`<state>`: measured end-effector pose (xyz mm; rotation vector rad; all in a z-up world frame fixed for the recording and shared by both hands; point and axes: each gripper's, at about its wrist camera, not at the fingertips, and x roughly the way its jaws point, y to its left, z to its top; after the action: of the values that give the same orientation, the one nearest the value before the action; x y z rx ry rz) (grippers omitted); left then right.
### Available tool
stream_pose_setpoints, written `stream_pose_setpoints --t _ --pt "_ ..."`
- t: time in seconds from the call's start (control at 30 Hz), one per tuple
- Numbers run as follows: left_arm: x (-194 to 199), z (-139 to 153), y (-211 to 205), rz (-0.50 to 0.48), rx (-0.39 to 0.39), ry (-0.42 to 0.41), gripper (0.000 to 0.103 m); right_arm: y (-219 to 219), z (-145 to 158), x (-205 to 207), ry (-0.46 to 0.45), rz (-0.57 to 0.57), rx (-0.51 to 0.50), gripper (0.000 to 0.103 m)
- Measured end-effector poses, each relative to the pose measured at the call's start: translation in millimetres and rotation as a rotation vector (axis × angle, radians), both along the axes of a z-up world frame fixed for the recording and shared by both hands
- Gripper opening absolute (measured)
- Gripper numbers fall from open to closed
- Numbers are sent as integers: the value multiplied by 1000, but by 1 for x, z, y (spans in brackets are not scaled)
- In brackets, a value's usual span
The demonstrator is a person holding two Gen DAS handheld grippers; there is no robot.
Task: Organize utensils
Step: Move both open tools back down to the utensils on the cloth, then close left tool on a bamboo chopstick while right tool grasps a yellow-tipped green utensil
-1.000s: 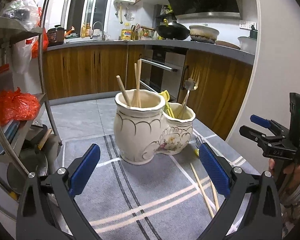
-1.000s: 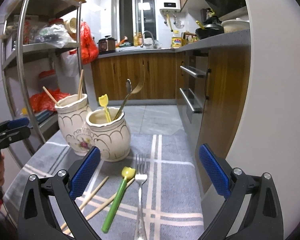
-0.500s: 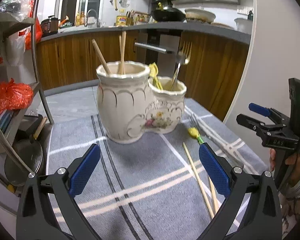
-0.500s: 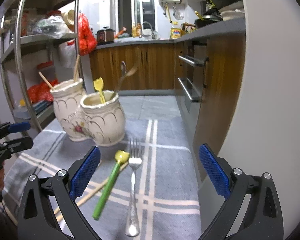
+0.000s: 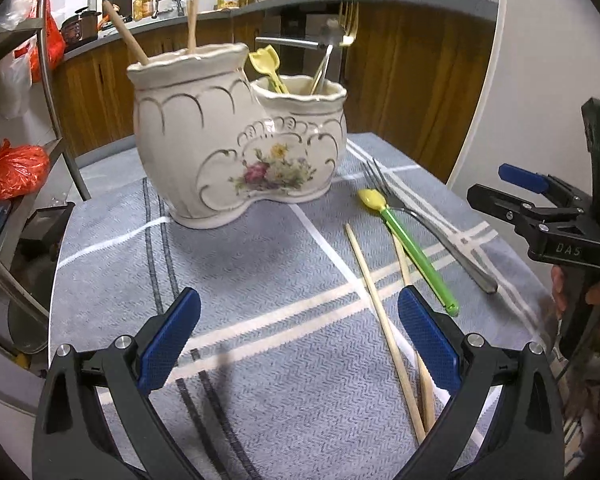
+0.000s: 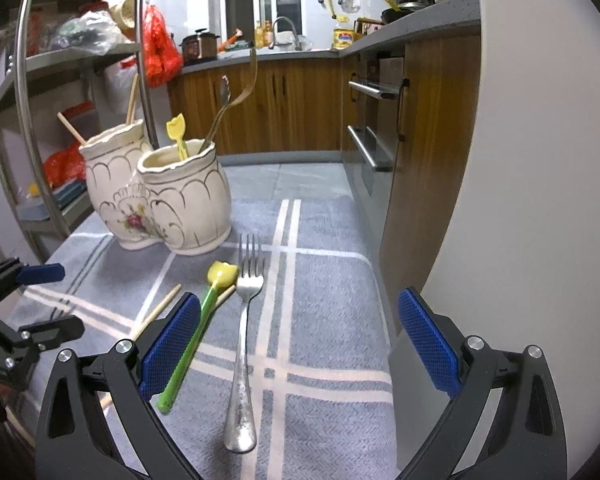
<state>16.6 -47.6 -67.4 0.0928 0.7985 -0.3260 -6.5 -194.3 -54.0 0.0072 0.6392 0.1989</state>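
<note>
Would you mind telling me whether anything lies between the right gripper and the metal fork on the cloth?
Nothing visible does. The right gripper is open, and the fork lies flat on the cloth between its fingers. The green-handled spoon lies just left of the fork, beside the left finger.

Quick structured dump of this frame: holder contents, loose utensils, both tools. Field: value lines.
holder: cream ceramic two-compartment utensil holder, upright on grey striped cloth
taller compartment: wooden chopsticks
shorter compartment: yellow plastic utensil, metal utensils
loose on cloth: silver metal fork, green-handled utensil with yellow tip, two wooden chopsticks
left tool: open, empty, above cloth
right tool: open, empty, fork lies between its fingers
</note>
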Motion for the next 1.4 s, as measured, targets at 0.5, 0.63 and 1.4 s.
stream_pose_setpoints --t 0.5,0.63,1.4 --pt "-1 -14 -36 -111 61 56 67 14 -4 3 58 44 -42 98" --pt "1 -17 -38 -126 64 81 53 16 -4 2 59 55 -46 98" --pt "6 -11 -2 -103 23 83 4 59 -17 38 193 136 11 44"
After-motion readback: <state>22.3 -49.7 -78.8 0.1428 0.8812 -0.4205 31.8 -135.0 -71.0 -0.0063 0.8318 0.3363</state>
